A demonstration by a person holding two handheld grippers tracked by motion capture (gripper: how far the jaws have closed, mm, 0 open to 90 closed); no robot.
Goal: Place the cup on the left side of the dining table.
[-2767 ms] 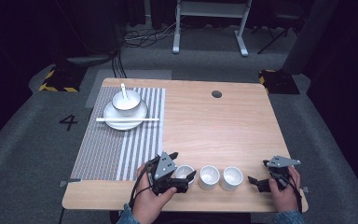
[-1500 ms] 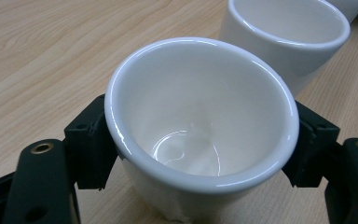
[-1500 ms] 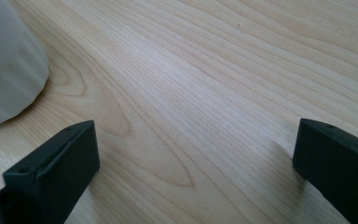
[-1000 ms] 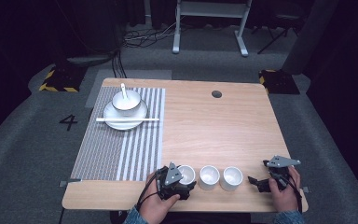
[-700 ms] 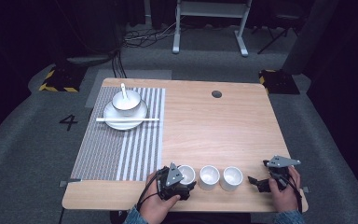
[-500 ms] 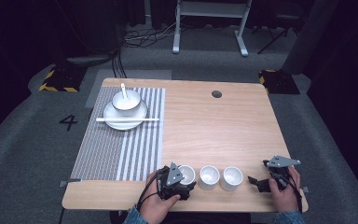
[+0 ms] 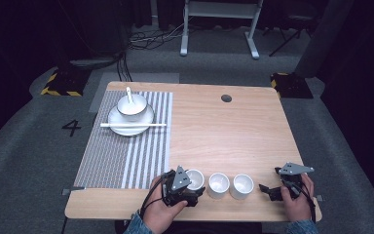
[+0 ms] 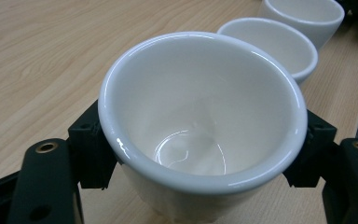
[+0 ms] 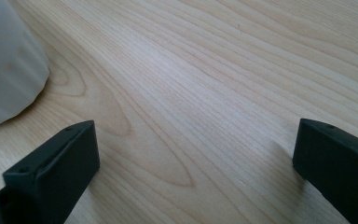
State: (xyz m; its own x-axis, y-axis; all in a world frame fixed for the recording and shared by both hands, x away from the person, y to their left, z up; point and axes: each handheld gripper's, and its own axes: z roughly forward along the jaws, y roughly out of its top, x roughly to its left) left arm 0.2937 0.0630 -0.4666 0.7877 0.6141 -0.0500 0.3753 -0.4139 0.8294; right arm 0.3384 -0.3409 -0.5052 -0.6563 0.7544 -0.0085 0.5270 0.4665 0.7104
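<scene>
The left gripper (image 8: pixel 200 158) clamps its fingers (image 8: pixel 91 149) around the small white glazed ceramic cup (image 8: pixel 200 116) between them, apparently to lift it, while the right gripper (image 9: pixel 196 158) rests spread wide on the wooden surface (image 9: pixel 205 84).

Three cups (image 7: pixel 218 185) stand in a row near the table's (image 7: pixel 233 136) front edge. A bowl (image 7: pixel 131 104) sits on a plate (image 7: pixel 119 127) on the placemat (image 7: pixel 121 156), far left.

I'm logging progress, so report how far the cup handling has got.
Done: the left gripper has its jaws either side of the leftmost cup, pads against its wall. In hand: that grasp; whether the cup is off the table I cannot tell. Left: the middle cup and right cup stand untouched in the row, and the right gripper rests beside them, jaws open on bare wood.
</scene>
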